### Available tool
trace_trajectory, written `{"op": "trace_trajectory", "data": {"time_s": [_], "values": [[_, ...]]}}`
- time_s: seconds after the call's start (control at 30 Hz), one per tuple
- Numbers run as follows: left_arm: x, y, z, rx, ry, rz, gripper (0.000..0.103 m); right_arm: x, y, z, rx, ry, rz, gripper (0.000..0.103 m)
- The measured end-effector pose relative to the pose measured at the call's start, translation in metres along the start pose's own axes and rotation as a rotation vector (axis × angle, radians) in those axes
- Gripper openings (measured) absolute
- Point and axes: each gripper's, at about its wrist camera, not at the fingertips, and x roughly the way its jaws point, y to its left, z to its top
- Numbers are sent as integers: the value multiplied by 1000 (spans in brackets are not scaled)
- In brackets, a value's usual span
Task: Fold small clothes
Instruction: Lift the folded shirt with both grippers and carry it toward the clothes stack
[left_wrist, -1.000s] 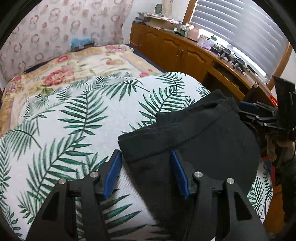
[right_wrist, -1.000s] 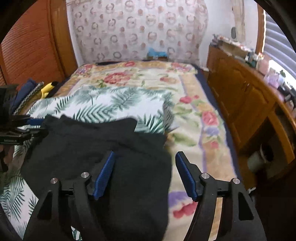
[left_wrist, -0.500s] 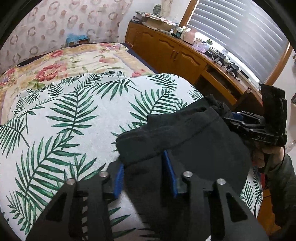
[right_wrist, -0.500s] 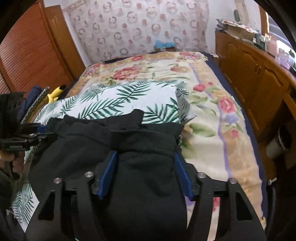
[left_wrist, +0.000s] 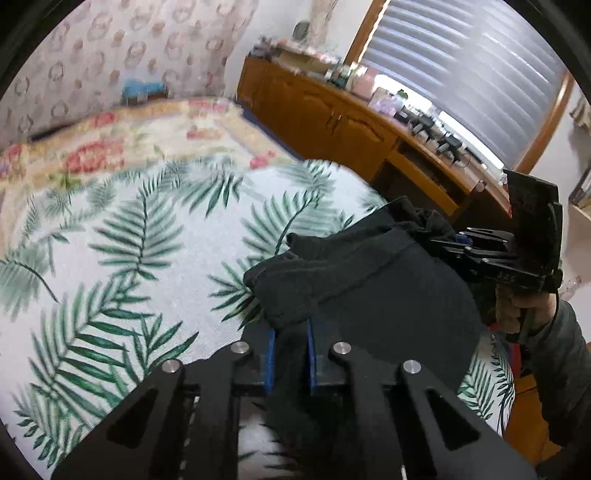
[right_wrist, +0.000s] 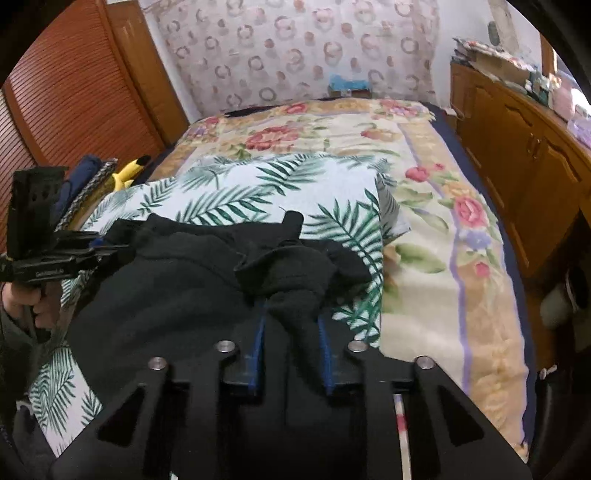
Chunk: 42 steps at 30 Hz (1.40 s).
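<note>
A small black garment (left_wrist: 373, 291) lies on a palm-leaf printed cloth (left_wrist: 140, 236) on the bed. My left gripper (left_wrist: 290, 354) is shut on the garment's near left corner, cloth bunched between its blue pads. My right gripper (right_wrist: 290, 332) is shut on the garment's (right_wrist: 177, 295) opposite corner, fabric bulging out between its pads. Each gripper shows in the other's view: the right one (left_wrist: 491, 258) at the garment's far right edge, the left one (right_wrist: 62, 258) at its left edge.
A floral blanket (right_wrist: 443, 236) covers the bed beyond the leaf cloth. Wooden cabinets (left_wrist: 332, 122) with clutter run along the right side under a window with blinds. A slatted wooden door (right_wrist: 66, 96), a yellow toy (right_wrist: 129, 170) and dark folded items sit at the left.
Both grippers went from open around the garment's corners to shut on them. The cloth has gathered and lifted slightly between the pads.
</note>
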Motion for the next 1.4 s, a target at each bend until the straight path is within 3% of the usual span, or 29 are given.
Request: {"op": "trace_trajectory", "data": {"time_s": [0.37,0.57,0.9,1.13,1.4], "values": [[-87,-35,4,68,-206,-18,8,-87,52,11,-108,-265,-112,17],[-145,-22,-3,72,-309,68,8,-104,88,41,-183,-339,-83,16],[-237,39,-37,-1,-436,249,8,-69,187,103,-345,-365,53,16],[-283,83,-71,-70,-516,344,8,-41,272,145,-472,-357,125,16],[-315,144,-121,-219,-598,427,9,-2,379,195,-666,-327,205,16]]}}
